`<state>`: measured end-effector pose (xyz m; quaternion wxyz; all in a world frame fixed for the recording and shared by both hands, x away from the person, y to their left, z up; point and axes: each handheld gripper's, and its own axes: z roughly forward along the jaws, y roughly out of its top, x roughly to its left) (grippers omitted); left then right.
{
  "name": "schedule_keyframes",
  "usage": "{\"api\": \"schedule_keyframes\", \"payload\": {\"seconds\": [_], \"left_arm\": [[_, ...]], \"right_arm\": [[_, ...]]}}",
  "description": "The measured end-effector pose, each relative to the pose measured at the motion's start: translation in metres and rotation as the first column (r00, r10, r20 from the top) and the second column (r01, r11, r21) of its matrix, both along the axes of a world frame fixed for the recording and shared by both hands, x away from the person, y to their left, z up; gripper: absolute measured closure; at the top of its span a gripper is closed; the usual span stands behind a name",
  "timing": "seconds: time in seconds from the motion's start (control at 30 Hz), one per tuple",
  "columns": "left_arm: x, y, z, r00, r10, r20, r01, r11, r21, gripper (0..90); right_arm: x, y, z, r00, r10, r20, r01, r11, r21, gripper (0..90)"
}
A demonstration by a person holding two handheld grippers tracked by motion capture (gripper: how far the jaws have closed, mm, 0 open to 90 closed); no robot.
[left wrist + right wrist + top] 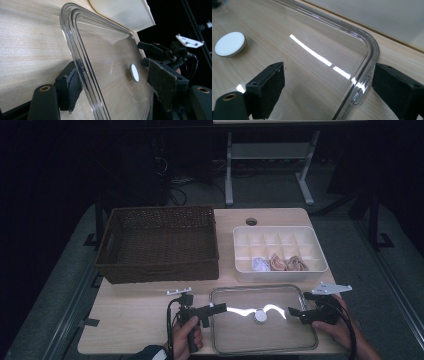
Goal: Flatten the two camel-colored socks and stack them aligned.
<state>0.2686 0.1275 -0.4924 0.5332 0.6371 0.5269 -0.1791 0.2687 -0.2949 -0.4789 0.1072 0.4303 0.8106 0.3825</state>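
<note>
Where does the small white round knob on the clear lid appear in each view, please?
High view: white knob at lower centre, mid-lid.
Left gripper view: right of centre, seen edge-on.
Right gripper view: upper left.
Shared landmark: the clear lid's rim.

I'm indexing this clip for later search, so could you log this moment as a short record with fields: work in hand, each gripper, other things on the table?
work in hand: clear lid flat on the table, a gripper at each short edge
lid knob: white round knob at the lid's middle
left gripper: jaws straddle the lid's rim, pads not pressing
right gripper: jaws straddle the rim near a corner, gaps both sides
wicker basket: far left
white divided tray: far right, crumpled items in its near compartments
</note>
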Motion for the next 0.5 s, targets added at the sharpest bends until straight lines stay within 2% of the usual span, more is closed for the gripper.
{"api": "schedule_keyframes", "payload": {"seconds": [0.03,0.07,0.1,0.13,0.17,0.2,0.33,0.37,0.43,0.5], "left_arm": [[0.0,0.0,0.0,0.9997,-0.019,0.014,0.018,0.9996,0.022,31.3],[0.001,0.0,-0.001,0.9995,-0.026,0.015,0.026,0.9986,0.045,38.9],[0.001,0.0,-0.001,0.9991,-0.037,0.019,0.036,0.9981,0.05,43.7],[0.001,-0.002,0.0,0.9989,-0.04,0.023,0.039,0.9969,0.068,44.8],[0.001,-0.003,0.002,0.9975,-0.063,0.031,0.06,0.993,0.102,50.1],[0.001,-0.004,0.002,0.9966,-0.072,0.041,0.067,0.9924,0.104,54.2],[0.002,0.0,0.004,0.9934,-0.092,0.068,0.087,0.993,0.081,57.6],[0.002,0.001,0.005,0.9901,-0.105,0.093,0.098,0.9922,0.078,59.2],[0.002,0.003,0.006,0.9876,-0.114,0.108,0.107,0.992,0.067,60.3],[0.002,0.007,0.008,0.9802,-0.135,0.144,0.127,0.9899,0.063,62.3]], "right_arm": [[0.0,0.0,0.0,1.0,0.002,-0.002,-0.002,1.0,0.003,10.3],[0.0,-0.001,0.0,1.0,0.005,-0.002,-0.005,1.0,0.006,10.4],[0.0,-0.001,0.0,1.0,0.009,-0.004,-0.009,1.0,0.011,10.4],[0.0,-0.001,0.0,0.9999,0.011,-0.004,-0.011,1.0,0.013,10.4],[0.0,-0.001,0.0,0.9999,0.013,-0.004,-0.013,1.0,0.014,10.5],[0.0,-0.002,0.0,0.9998,0.02,-0.001,-0.02,1.0,0.019,10.5],[0.0,-0.002,0.0,0.9998,0.02,-0.005,-0.02,0.999,0.026,10.5],[0.001,-0.003,0.0,0.9997,0.023,-0.004,-0.023,0.999,0.029,10.5],[0.002,-0.004,-0.001,0.9996,0.028,-0.006,-0.028,0.999,0.041,10.5],[0.002,-0.004,0.0,0.9994,0.031,-0.012,-0.031,0.998,0.049,10.5]]}}
